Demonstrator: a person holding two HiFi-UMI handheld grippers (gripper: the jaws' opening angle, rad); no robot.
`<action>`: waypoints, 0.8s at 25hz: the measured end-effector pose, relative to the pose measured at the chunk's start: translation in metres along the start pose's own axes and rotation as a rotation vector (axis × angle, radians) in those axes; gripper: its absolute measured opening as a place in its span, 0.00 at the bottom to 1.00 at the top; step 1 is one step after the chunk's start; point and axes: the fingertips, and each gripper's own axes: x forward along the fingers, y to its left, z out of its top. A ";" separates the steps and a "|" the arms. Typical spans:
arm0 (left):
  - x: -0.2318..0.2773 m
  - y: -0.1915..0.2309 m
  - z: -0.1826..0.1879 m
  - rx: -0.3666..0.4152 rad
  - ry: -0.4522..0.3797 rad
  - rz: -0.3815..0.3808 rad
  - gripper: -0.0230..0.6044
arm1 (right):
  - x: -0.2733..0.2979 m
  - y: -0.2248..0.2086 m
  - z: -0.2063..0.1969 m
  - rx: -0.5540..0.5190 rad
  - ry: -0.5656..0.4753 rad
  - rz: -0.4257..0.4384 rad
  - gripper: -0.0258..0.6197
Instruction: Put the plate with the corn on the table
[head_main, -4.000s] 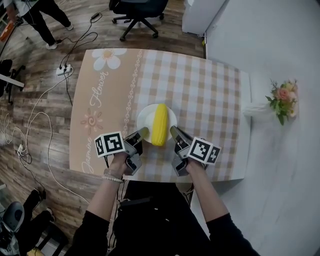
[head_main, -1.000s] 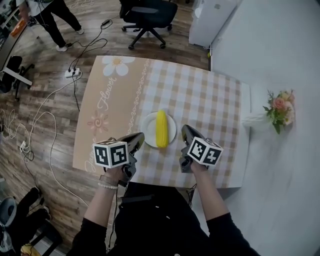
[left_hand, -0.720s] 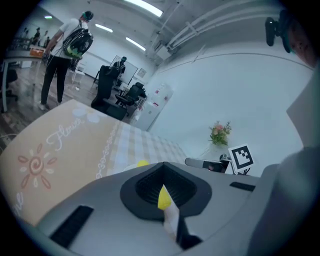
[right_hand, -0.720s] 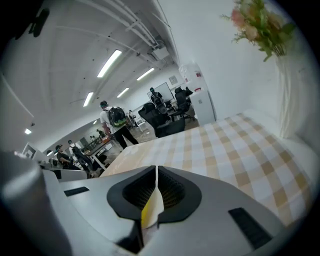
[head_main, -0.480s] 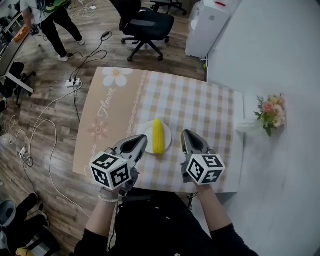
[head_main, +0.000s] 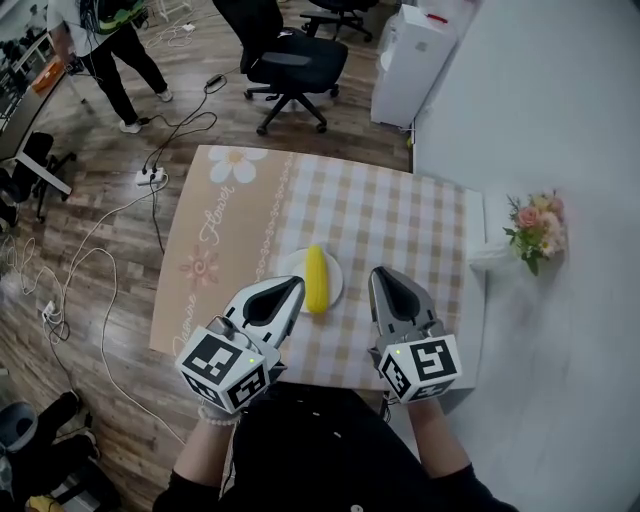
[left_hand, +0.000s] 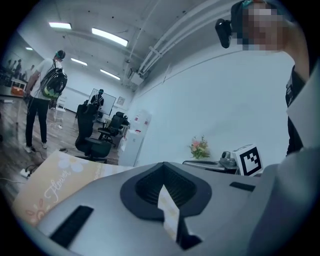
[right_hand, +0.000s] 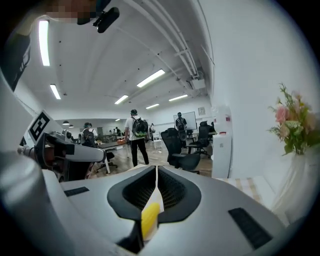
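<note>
Since a second ago the left hand-held gripper (head_main: 291, 290) and right hand-held gripper (head_main: 381, 277) have both lifted toward the head camera and rolled. Their marker cubes now face up and look larger. The plate (head_main: 335, 284) and corn (head_main: 316, 279) have not shifted.

Left: jaws pressed together, holding nothing. Its own view shows only a sliver of checked cloth through the slit under the pads (left_hand: 176, 186).

Right: jaws also together and empty. A strip of yellow shows through the slit in the right gripper view.

White plate sits on the bench (head_main: 410, 225), toward the near edge, where the plain beige band meets the checked cloth. Corn lies lengthwise on it. In head view the plate sits between the two tips, and the left tip overlaps its near-left rim. Both are held clear above it.

Flowers (head_main: 532, 226) off the bench's right side. Office chair (head_main: 290, 58) past the far end. Person (head_main: 100, 35) standing at upper left. Cables (head_main: 75, 250) on the wood floor.
</note>
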 end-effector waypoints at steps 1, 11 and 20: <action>-0.001 -0.002 0.003 0.028 -0.001 0.005 0.06 | -0.002 0.002 0.005 -0.014 -0.012 0.002 0.11; -0.007 -0.007 0.009 0.188 -0.004 0.032 0.06 | -0.018 0.013 0.030 -0.154 -0.097 0.007 0.11; -0.006 -0.010 0.007 0.202 0.015 0.024 0.06 | -0.021 0.015 0.035 -0.160 -0.109 0.009 0.11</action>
